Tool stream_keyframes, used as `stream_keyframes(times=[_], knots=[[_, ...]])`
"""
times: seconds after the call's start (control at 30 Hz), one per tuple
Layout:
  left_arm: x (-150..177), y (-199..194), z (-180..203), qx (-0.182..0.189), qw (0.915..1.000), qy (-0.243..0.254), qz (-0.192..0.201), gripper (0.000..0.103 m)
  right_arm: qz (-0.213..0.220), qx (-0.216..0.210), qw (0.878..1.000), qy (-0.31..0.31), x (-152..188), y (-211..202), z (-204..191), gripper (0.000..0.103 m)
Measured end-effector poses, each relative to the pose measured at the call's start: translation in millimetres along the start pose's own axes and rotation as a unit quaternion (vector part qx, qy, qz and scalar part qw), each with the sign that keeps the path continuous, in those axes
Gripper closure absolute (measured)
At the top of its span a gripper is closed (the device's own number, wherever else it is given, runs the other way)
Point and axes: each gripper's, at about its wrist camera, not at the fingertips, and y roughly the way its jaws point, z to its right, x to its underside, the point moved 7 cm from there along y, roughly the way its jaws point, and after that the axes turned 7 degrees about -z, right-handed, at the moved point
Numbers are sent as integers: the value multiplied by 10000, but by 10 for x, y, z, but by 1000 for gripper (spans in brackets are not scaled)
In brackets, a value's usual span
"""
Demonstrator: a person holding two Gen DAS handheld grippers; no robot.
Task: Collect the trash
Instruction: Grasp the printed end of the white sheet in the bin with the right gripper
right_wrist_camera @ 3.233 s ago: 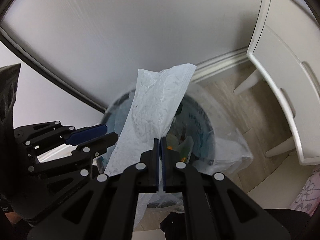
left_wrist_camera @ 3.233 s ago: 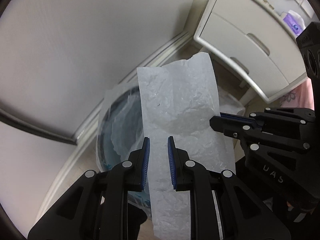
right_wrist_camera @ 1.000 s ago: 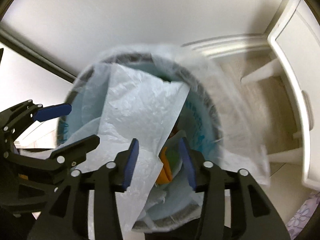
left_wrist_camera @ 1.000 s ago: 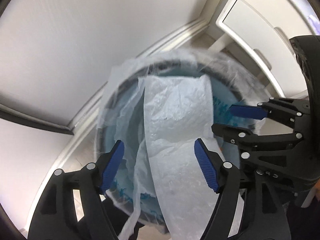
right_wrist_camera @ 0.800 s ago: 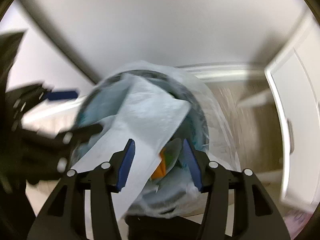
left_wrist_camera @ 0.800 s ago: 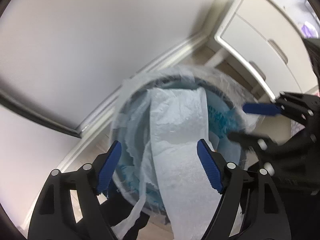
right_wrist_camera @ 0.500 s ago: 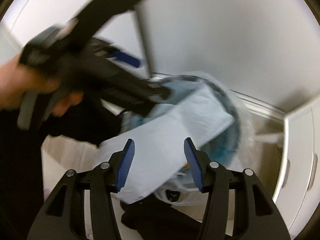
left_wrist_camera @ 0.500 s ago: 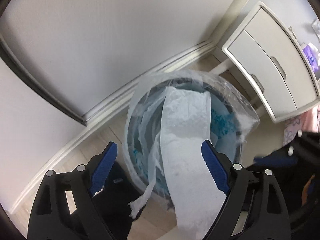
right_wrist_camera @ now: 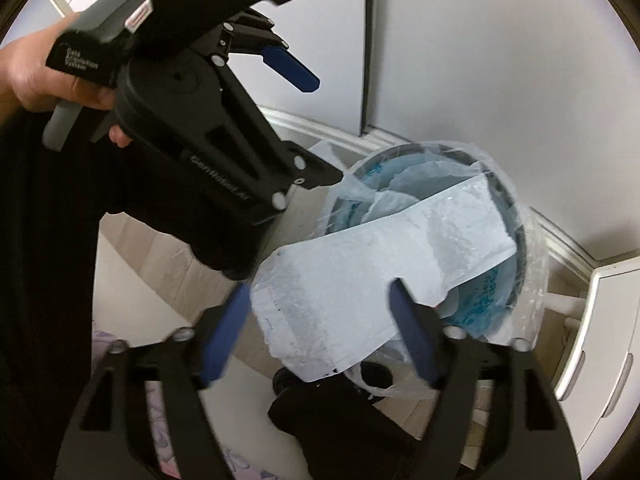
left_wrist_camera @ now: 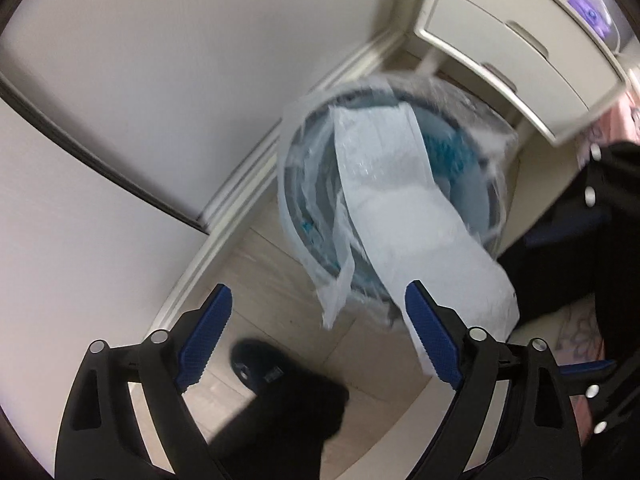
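A long white plastic mailer bag [left_wrist_camera: 416,216] lies across the round bin [left_wrist_camera: 292,216], one end inside, the other hanging over the near rim. The bin has a clear liner and blue trash inside. The bag also shows in the right wrist view [right_wrist_camera: 384,264], over the bin [right_wrist_camera: 516,216]. My left gripper [left_wrist_camera: 320,332] is open and empty, held above the floor short of the bin. My right gripper [right_wrist_camera: 324,328] is open and empty, with the bag's near end lying below between its fingers. The left gripper also shows in the right wrist view [right_wrist_camera: 316,124], open.
A white drawer cabinet [left_wrist_camera: 520,52] stands beside the bin against the wall, and shows in the right wrist view [right_wrist_camera: 600,340]. A baseboard [left_wrist_camera: 224,196] and a dark door frame edge [left_wrist_camera: 80,152] run behind. The person's black-clad foot [left_wrist_camera: 260,364] stands on the wood floor below.
Both grippers have let go of the white bag, opened wide and pulled back and up from the bin. The bag now rests over the bin's rim.
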Motion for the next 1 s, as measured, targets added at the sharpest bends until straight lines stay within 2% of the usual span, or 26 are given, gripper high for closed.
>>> stream_keyframes(times=[0.1,0.27,0.4,0.63,0.77,0.87,1.0], knots=[[86,85,28,94,9995,266,-128,14,-164,-14,9997,-191,2,94,-12,19],[250,284,107,372,9934,931,-561,6,-505,-118,9969,-597,-18,245,-163,18],[250,298,118,293,9870,1510,-469,6,-633,-205,9949,-758,-16,368,-218,18],[231,358,33,410,9866,1448,-628,6,-890,106,9889,-1185,26,710,-292,18],[260,401,46,332,9872,1406,-674,6,-1031,523,9860,-1198,64,927,-239,18],[233,381,70,331,9880,1382,-597,6,-982,460,9893,-980,67,939,-173,18],[203,384,114,365,9886,1346,-565,6,-855,239,9933,-746,46,858,-86,30]])
